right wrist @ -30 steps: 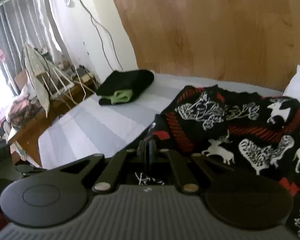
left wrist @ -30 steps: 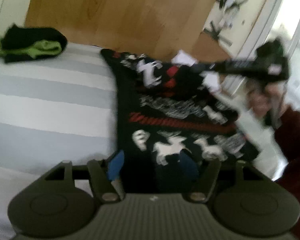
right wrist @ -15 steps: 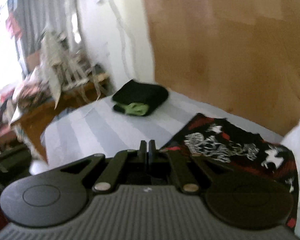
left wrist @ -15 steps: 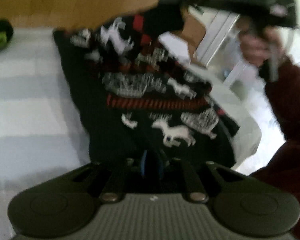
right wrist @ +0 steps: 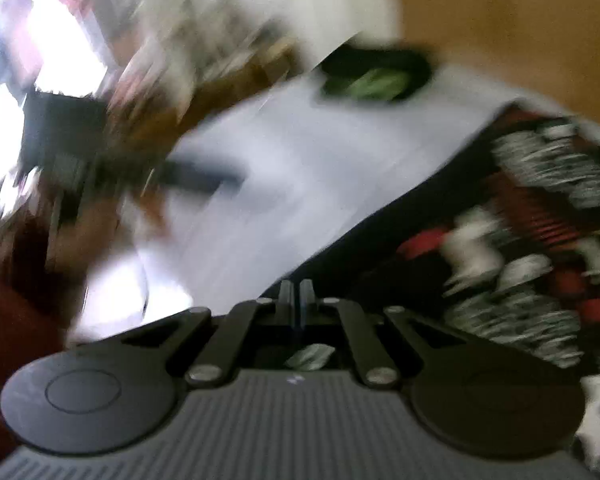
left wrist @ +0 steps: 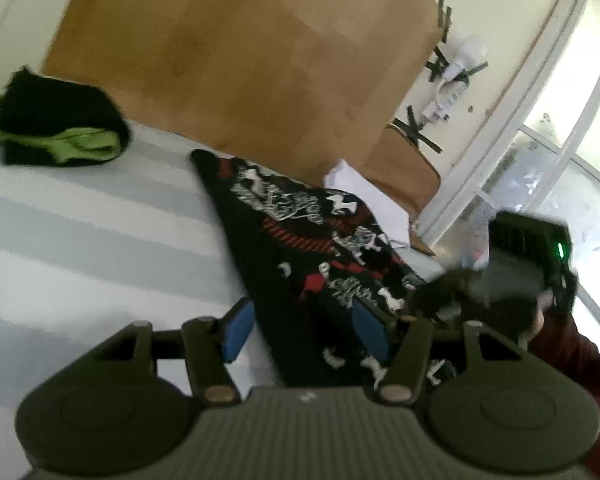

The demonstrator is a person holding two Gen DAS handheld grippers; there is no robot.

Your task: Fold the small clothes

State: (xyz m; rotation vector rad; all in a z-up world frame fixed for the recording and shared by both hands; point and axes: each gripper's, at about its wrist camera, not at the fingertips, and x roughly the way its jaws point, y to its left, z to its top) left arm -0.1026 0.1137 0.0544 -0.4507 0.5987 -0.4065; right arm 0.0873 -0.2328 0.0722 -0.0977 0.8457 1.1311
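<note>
A black garment with white and red patterns (left wrist: 312, 240) lies spread on the striped bed (left wrist: 80, 232). My left gripper (left wrist: 304, 330) hovers over its near edge. Its jaws are opening, and the blue pads (left wrist: 238, 330) stand apart without pressing the cloth. The right wrist view is blurred by motion. In it my right gripper (right wrist: 296, 296) is shut at the dark edge of the garment (right wrist: 520, 240), and a scrap of patterned cloth shows just behind its fingers. In the left wrist view a dark red sleeve (left wrist: 568, 352) reaches in at the garment's right edge.
A folded black and green garment (left wrist: 56, 128) (right wrist: 376, 76) sits at the far side of the bed. A wooden headboard (left wrist: 240, 60) stands behind it, with a white pillow (left wrist: 364, 196) beside the patterned garment. A window (left wrist: 560, 120) is on the right. Blurred clutter (right wrist: 140, 120) lies beyond the bed's left edge.
My left gripper shut on the garment half a second ago and now stands open. My right gripper came down from above to the garment's edge. The garment now lies flatter.
</note>
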